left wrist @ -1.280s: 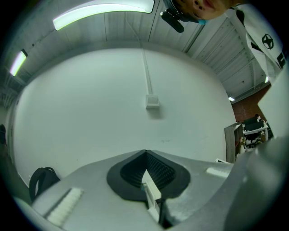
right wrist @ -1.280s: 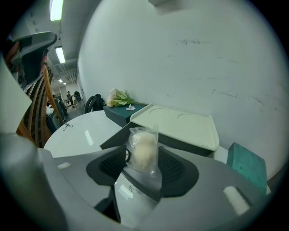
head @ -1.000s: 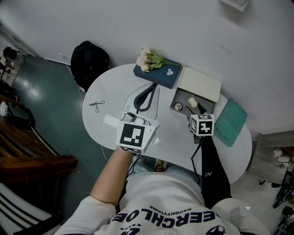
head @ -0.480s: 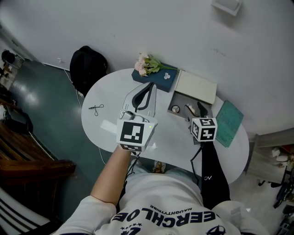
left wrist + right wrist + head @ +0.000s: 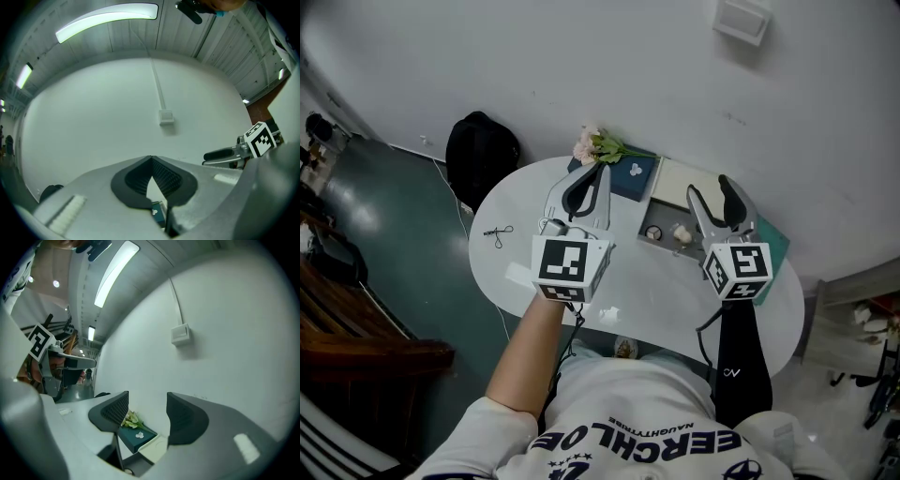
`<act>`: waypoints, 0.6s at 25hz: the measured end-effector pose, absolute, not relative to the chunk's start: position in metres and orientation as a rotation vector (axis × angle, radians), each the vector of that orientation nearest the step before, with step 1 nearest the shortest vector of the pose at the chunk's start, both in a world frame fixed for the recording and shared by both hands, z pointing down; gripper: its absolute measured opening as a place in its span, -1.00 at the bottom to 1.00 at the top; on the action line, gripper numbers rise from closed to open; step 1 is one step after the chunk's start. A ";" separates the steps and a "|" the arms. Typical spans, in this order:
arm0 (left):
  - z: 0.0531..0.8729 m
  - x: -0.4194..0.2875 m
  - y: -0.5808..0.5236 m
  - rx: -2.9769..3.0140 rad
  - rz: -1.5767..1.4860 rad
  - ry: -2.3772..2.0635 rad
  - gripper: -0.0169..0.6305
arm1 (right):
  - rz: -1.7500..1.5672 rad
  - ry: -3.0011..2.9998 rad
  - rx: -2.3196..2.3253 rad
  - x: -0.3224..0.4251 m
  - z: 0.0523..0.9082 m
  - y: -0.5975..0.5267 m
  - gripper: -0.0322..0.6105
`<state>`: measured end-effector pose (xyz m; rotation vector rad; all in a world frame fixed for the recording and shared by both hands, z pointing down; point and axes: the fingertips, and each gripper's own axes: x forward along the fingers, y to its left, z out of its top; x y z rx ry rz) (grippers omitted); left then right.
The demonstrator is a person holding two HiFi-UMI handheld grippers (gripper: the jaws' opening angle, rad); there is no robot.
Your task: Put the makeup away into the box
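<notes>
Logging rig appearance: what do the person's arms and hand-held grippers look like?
The left hand-held gripper and right hand-held gripper are grey with black ribbed pads, each bearing a white cube with black square markers. A dark cable trails from the right one. The right sleeve is black with a white logo; the left arm is bare below a white T-shirt with dark lettering.

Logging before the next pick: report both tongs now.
Left tongs: shut, empty.
Right tongs: open, have just been closing a little, nothing between them.
</notes>
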<state>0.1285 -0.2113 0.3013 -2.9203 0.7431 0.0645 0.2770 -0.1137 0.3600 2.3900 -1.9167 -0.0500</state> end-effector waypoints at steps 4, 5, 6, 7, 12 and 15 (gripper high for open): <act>0.291 0.128 -0.211 -2.931 0.092 0.727 -0.93 | -0.198 -1.962 2.418 0.266 0.321 -0.107 -0.06; 0.291 0.128 -0.210 -2.936 0.091 0.723 -0.93 | -0.212 -1.972 2.421 0.264 0.317 -0.105 -0.07; 0.292 0.128 -0.211 -2.939 0.086 0.722 -0.93 | -0.216 -1.977 2.417 0.264 0.317 -0.105 -0.07; 0.292 0.127 -0.212 -2.940 0.082 0.727 -0.93 | -0.216 -1.979 2.407 0.264 0.317 -0.106 -0.07; 0.291 0.119 -0.218 -2.936 0.106 0.734 -0.93 | -0.170 -2.030 2.352 0.256 0.331 -0.122 -0.08; 0.292 0.101 -0.227 -2.904 0.100 0.759 -0.93 | -0.129 -2.082 2.293 0.239 0.341 -0.144 -0.08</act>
